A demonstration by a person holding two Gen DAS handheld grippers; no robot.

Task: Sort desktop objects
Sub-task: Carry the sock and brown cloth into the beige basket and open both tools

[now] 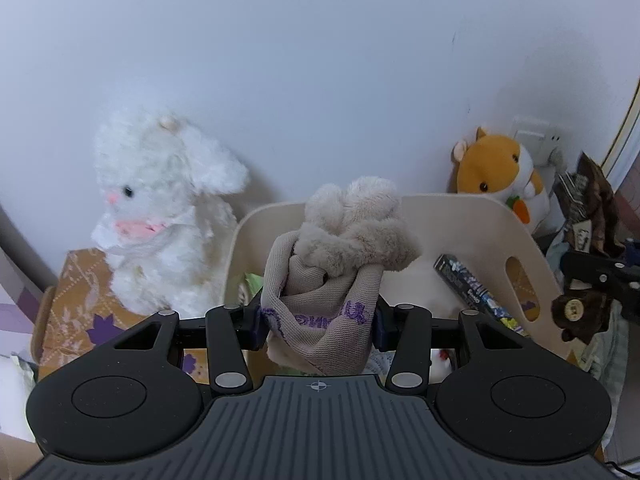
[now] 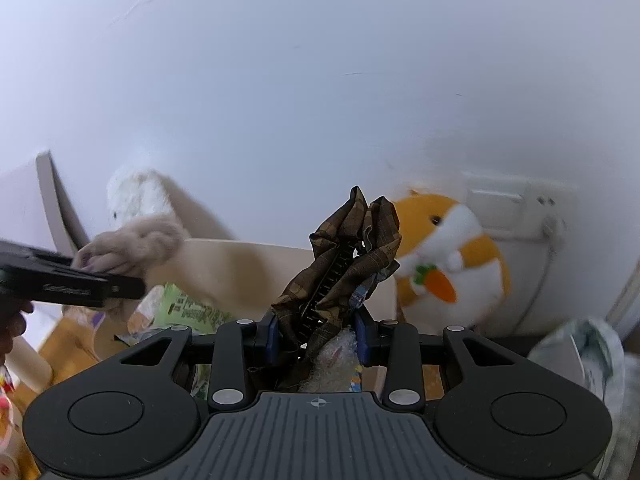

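My left gripper (image 1: 320, 320) is shut on a beige cloth pouch (image 1: 320, 320) with purple lettering and a fluffy beige trim (image 1: 360, 224). It hangs above a cream storage bin (image 1: 480, 224). My right gripper (image 2: 316, 336) is shut on a brown plaid pouch (image 2: 348, 256) with a black zipper, lifted in front of the bin (image 2: 240, 264). In the left wrist view that plaid pouch (image 1: 588, 208) and the right gripper (image 1: 600, 276) show at the far right. In the right wrist view the left gripper (image 2: 80, 284) and the fluffy trim (image 2: 136, 244) appear at the left.
A white plush rabbit (image 1: 160, 216) sits on a patterned orange box (image 1: 76, 308) left of the bin. An orange hamster plush (image 1: 500, 172) leans on the wall by a socket (image 2: 516, 208). A dark printed packet (image 1: 476, 296) and green wrappers (image 2: 188, 308) lie in the bin. Pale cloth (image 2: 592, 360) lies at the right.
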